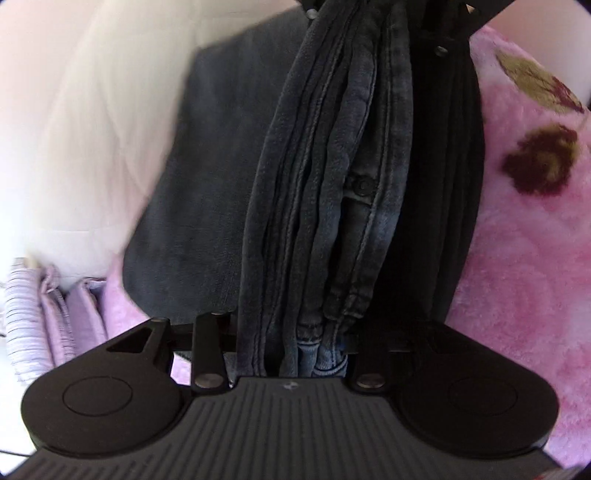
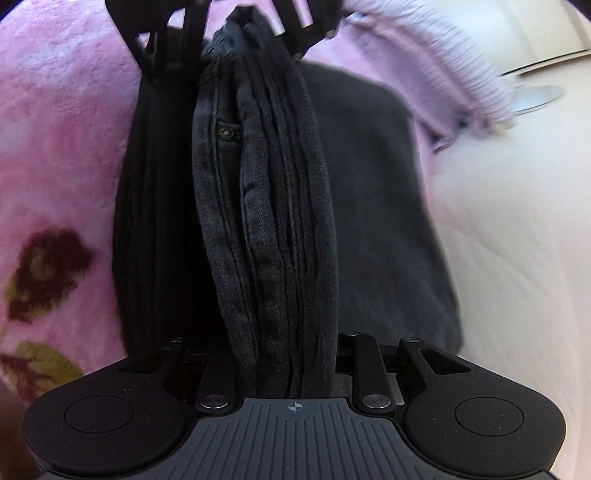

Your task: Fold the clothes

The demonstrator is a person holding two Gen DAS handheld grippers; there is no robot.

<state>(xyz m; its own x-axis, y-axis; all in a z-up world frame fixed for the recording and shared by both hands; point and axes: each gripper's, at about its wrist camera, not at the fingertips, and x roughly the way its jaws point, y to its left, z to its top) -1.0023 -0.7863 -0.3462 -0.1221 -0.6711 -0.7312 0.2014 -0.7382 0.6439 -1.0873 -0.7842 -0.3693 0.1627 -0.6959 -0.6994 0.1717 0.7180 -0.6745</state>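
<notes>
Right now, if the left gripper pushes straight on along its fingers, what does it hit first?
The folded dark jeans already sit between the left gripper's fingers. Past them, probably the other gripper's black frame at the top edge, though depth is unclear.

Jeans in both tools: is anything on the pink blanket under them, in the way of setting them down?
Yes. A dark folded garment already lies on the pink floral blanket directly beneath the bunched jeans. Striped lilac cloth sits off to the side, clear of the drop spot.
</notes>
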